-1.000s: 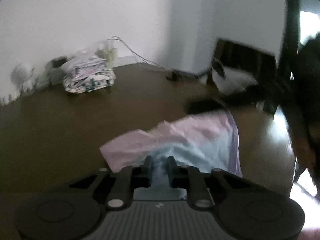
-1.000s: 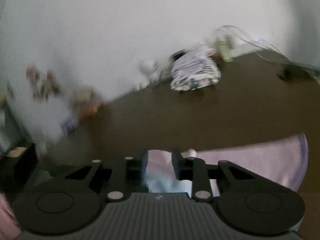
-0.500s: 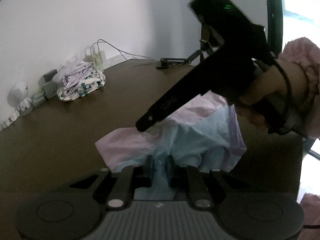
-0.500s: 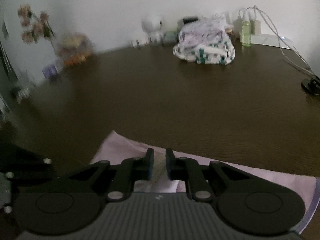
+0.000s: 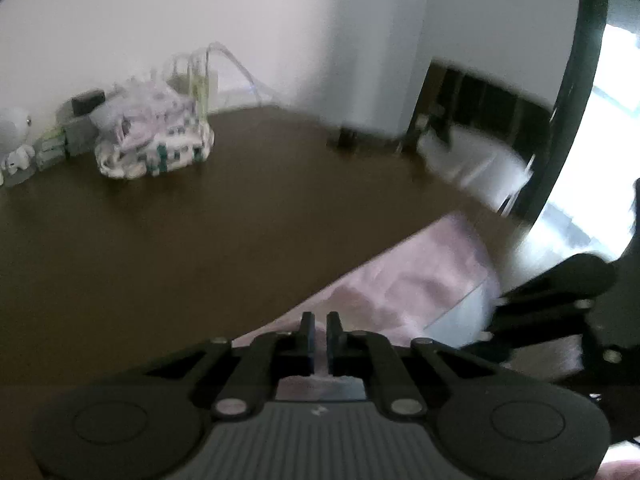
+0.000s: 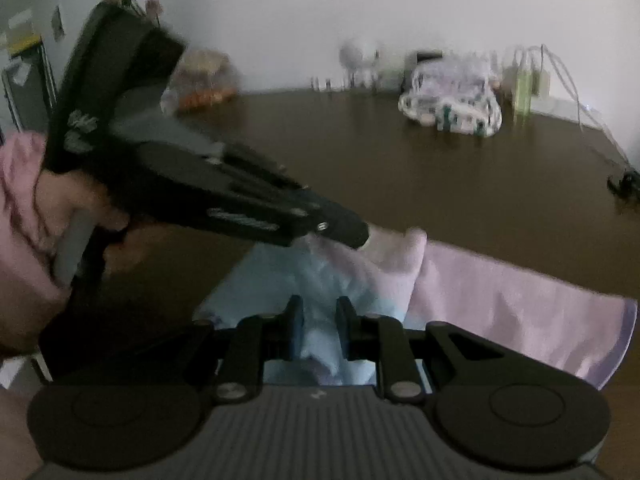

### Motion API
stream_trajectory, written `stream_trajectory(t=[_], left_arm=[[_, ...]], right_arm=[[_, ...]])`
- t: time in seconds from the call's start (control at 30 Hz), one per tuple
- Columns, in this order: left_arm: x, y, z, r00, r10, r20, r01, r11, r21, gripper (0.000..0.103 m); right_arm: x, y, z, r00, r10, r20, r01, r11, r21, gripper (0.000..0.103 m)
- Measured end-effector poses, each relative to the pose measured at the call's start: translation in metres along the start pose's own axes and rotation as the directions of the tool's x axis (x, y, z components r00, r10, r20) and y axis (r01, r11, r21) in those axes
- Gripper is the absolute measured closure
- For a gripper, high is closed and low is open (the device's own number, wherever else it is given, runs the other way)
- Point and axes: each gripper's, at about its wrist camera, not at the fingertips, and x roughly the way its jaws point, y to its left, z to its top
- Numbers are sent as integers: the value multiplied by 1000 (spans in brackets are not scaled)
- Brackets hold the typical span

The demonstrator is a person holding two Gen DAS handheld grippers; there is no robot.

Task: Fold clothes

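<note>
The garment [image 6: 500, 300], pink with a pale blue part, lies on the near edge of the dark table [image 5: 200, 240], its long side running along that edge, left to right in the right wrist view. The left gripper [image 5: 318, 338] is closed, pinching a pink fold. The right gripper [image 6: 319, 328] has blue cloth between its jaws, which are opening slightly. A folded patterned pile [image 5: 152, 148] sits far back by the wall. No containers can be made out.
</note>
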Motion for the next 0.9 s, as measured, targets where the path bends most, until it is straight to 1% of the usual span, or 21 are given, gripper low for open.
stream_trajectory(t=[0.2, 0.27, 0.3, 0.37, 0.4, 0.43, 0.47, 0.53, 0.57, 0.6, 0.63, 0.7, 0.77, 0.83, 0.9], left_arm=[[10, 5, -2, 1000, 26, 11, -26, 999, -19, 99], [9, 5, -4, 999, 28, 23, -27, 999, -29, 99], [7, 4, -5, 999, 26, 32, -25, 999, -35, 98], [-6, 4, -6, 997, 19, 75, -14, 998, -67, 91], [-17, 4, -8, 994, 12, 110, -3, 996, -84, 86], [-29, 5, -11, 989, 6, 147, 9, 995, -100, 84], [-41, 4, -15, 984, 6, 176, 15, 993, -117, 84], [-58, -1, -26, 979, 7, 204, 17, 993, -116, 86], [-63, -6, -33, 979, 8, 204, 14, 994, -105, 86], [-68, -10, -40, 980, 9, 201, 10, 996, -92, 97], [-70, -16, -46, 981, 6, 193, 9, 997, -76, 101], [-70, -25, -59, 986, 2, 168, 7, 999, -52, 101], [-69, -34, -70, 989, 11, 149, -6, 1000, -30, 101], [-66, -37, -75, 990, 27, 139, -23, 999, -26, 101], [-60, -37, -79, 990, 39, 132, -35, 999, -33, 101]], right_arm=[[-5, 5, -9, 1000, -16, -15, 16, 1000, -3, 84], [-9, 7, -12, 1000, -13, -12, 13, 1000, -2, 81], [-12, 5, -11, 1000, -1, 1, 1, 1000, 15, 80], [-21, -1, -7, 999, 15, 45, -17, 998, 56, 78], [-29, -4, -6, 997, 8, 83, -15, 997, 75, 77], [-35, -5, -3, 993, -8, 118, -2, 996, 89, 72], [-39, -7, -2, 990, -28, 141, 14, 995, 100, 70], [-42, -10, -2, 983, -58, 172, 36, 991, 128, 70], [-39, -11, -3, 984, -53, 169, 29, 990, 142, 71], [-36, -12, -5, 985, -47, 165, 21, 988, 152, 75], [-33, -10, -7, 987, -34, 155, 11, 988, 151, 83], [-24, -5, -12, 992, -22, 128, 3, 990, 144, 84], [-19, -1, -18, 994, -36, 105, 22, 990, 136, 84], [-13, 1, -22, 995, -54, 85, 42, 990, 131, 84], [-12, 3, -26, 994, -64, 87, 53, 990, 127, 84]])
